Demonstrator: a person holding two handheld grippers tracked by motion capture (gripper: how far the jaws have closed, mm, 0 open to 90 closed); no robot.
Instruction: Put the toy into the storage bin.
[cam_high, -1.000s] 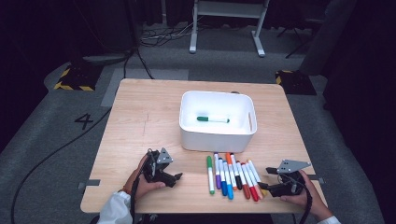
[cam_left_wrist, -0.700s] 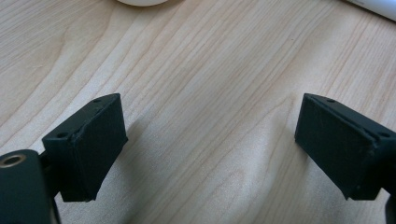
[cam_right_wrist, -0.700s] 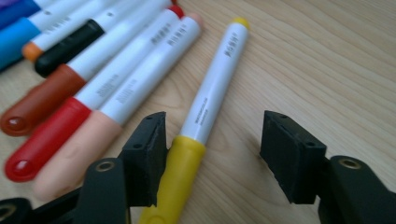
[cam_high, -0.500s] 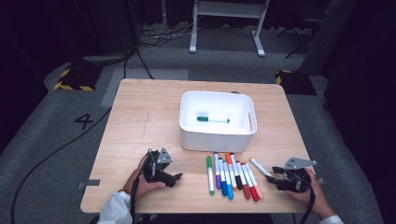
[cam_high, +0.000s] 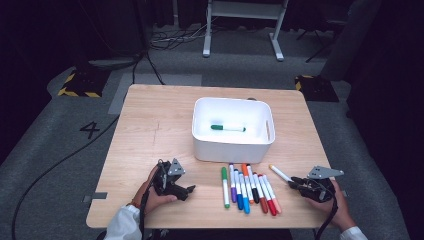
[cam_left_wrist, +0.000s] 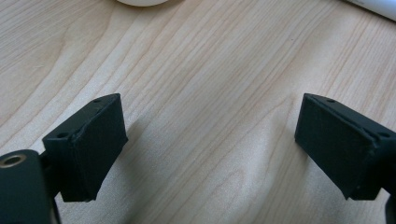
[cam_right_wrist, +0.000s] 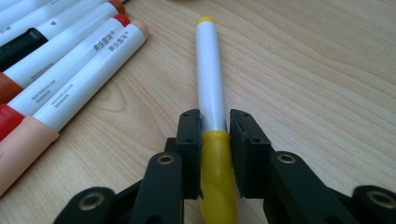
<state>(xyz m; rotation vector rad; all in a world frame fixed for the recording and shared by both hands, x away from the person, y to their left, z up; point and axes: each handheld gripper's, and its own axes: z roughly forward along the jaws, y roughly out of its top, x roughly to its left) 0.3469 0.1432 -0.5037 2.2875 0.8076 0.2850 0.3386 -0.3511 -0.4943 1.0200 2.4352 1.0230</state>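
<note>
The high view looks forward and down from above the person's side, taking in the whole wooden surface (cam_high: 150, 130), the white bin (cam_high: 232, 145) near its middle and dark floor all round. The left gripper view rides low and very close, facing along its own two fingers (cam_left_wrist: 88, 144) onto bare wood, with the bin's rim just at 12 o'clock. The right gripper view sits equally low and close, looking along its fingers (cam_right_wrist: 189, 140) at the yellow marker (cam_right_wrist: 210, 88), with the marker row (cam_right_wrist: 56, 70) at 10 o'clock. The high view shares that yellow marker (cam_high: 281, 173) and marker row (cam_high: 248, 187) with the right gripper view.
</note>
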